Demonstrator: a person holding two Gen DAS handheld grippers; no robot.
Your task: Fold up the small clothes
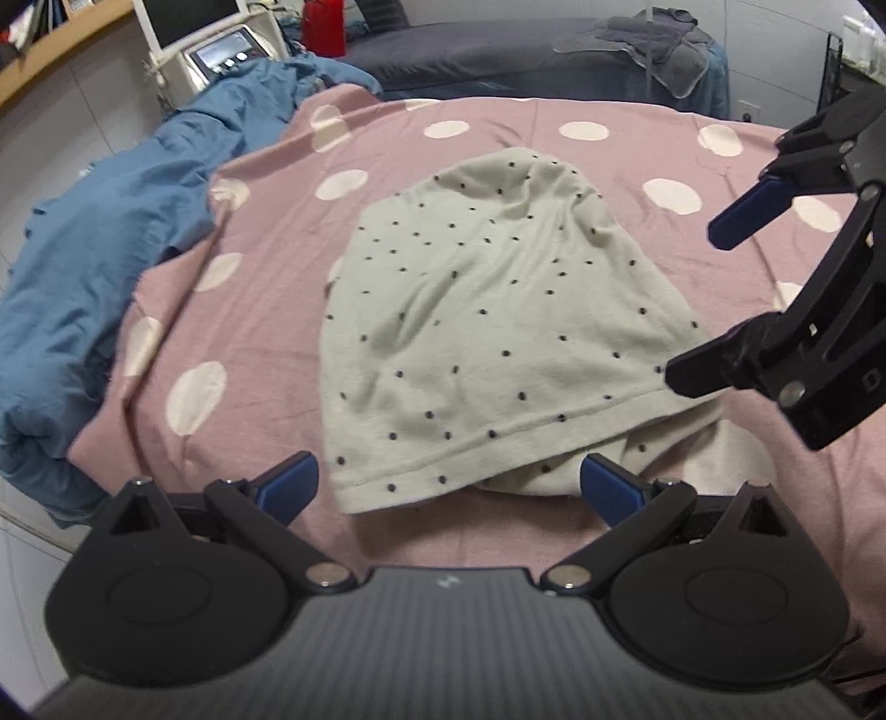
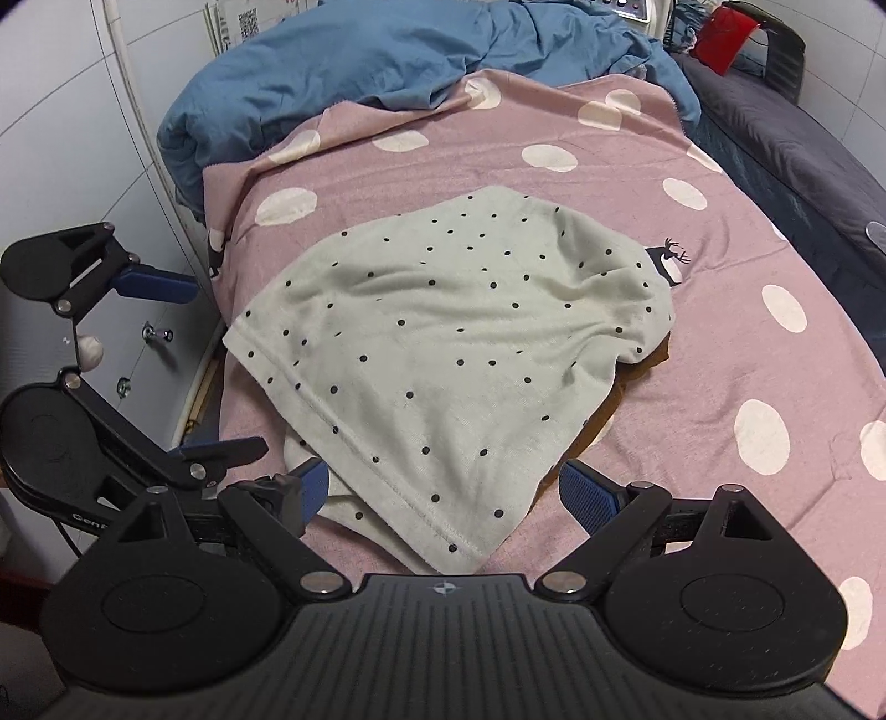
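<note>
Left wrist view: a pale grey, dark-dotted knit garment (image 1: 487, 332) lies mid-frame on the pink white-spotted bedspread (image 1: 266, 354). Left gripper (image 1: 448, 484), lower centre, and right gripper (image 1: 703, 302), at right edge, both gape wide, holding nothing.

You can read only the letters "Gen" on the left gripper (image 2: 188, 365) body, at the near left of the right wrist view. The papers (image 2: 249, 22) at the far left carry a QR code and print too small for you to read.
</note>
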